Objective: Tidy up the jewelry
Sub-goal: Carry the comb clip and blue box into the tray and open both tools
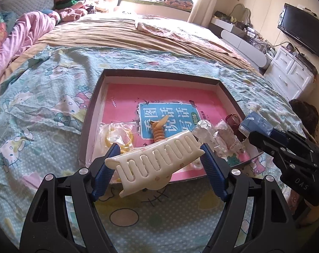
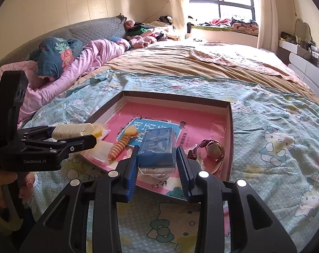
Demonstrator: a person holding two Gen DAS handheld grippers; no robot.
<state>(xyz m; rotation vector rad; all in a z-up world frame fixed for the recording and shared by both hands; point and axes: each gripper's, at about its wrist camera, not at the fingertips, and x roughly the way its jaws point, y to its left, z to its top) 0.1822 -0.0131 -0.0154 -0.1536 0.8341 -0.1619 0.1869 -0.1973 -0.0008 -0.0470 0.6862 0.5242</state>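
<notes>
Left gripper (image 1: 159, 158): blue pads clamped on both ends of a cream hair claw clip (image 1: 155, 160), held tilted above the near edge of a shallow dark-rimmed box (image 1: 159, 74) on the cartoon-print bedspread (image 1: 43, 105). Near rim of the box hidden behind clip and fingers.

Right gripper (image 2: 157, 158): pads pinching a small blue box in clear plastic wrap (image 2: 158, 149), lifted over the box's near right part; contents behind the transparent lid hard to read. Seen from the left camera as a black body at the right edge, its load partly cut off.

Ahead of the grippers, inside the box: pink book cover (image 2: 170, 113) as lining, an orange spiral hair tie (image 2: 119, 145) just beyond the left pads, a yellowish item in a crumpled bag (image 1: 119, 135) to its left, clear-wrapped pieces (image 1: 220, 137) to the right, too blurred to identify. Beside the right gripper's far finger, a rose-coloured watch (image 2: 212, 149), strap partly hidden. Low left in the right camera, a hand (image 2: 3, 181) on the left gripper's handle, mostly out of frame.
</notes>
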